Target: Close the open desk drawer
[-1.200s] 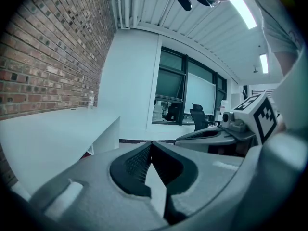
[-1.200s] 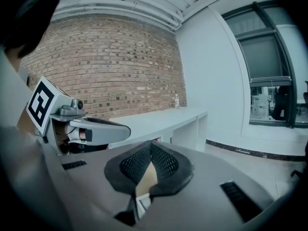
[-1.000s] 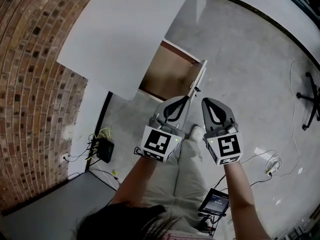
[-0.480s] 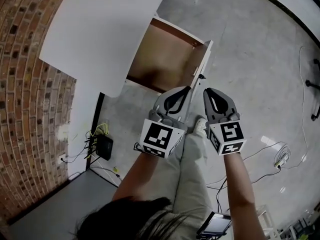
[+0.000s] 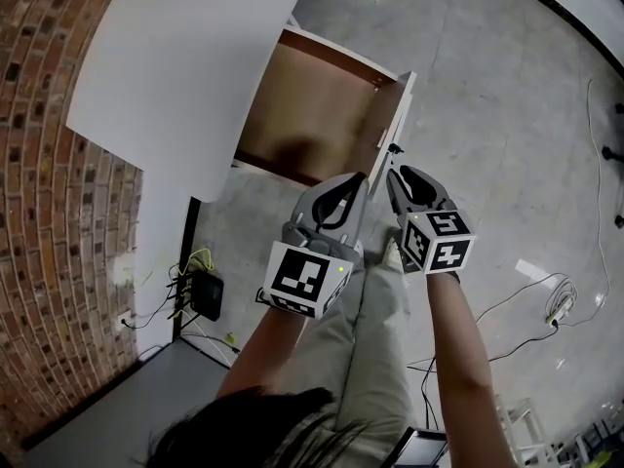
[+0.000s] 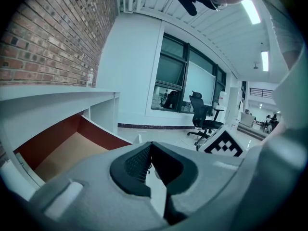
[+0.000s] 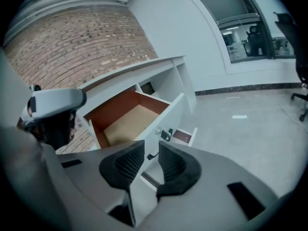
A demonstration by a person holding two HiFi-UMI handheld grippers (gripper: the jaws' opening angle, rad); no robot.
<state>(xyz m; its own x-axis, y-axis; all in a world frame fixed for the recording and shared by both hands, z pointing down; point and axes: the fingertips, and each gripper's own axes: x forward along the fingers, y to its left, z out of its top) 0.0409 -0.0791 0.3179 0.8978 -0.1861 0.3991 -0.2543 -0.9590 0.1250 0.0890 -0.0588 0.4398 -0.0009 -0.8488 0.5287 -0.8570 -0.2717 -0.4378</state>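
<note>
Dead ahead at 12 o'clock from both hands in the head view: the open white desk drawer with the brown wooden inside (image 5: pixel 312 105), pulled out from under the white bench (image 5: pixel 185 66) toward 4 o'clock. Its white front panel (image 5: pixel 392 125) is the part that matters. The long axis runs roughly 1 to 7 o'clock, and the near end sits just beyond the fingertips. The right hand-held gripper (image 5: pixel 403 175) has just been opening its jaws. They stand apart with nothing pinched; in the right gripper view (image 7: pixel 150 150) the panel's top edge and a small dark lock or key fitting (image 7: pixel 166 134) show through the gap, apart from the pads. The left hand-held gripper (image 5: pixel 353 188) is clenched tip to tip on nothing (image 6: pixel 150 148), parked at 6 o'clock off the drawer's near corner. My read: the right is better placed, since it sits on the panel's outer side, so closing needs a push toward 10 o'clock, square to that axis. Pushing only at the near end could rack the drawer on its runners.
</note>
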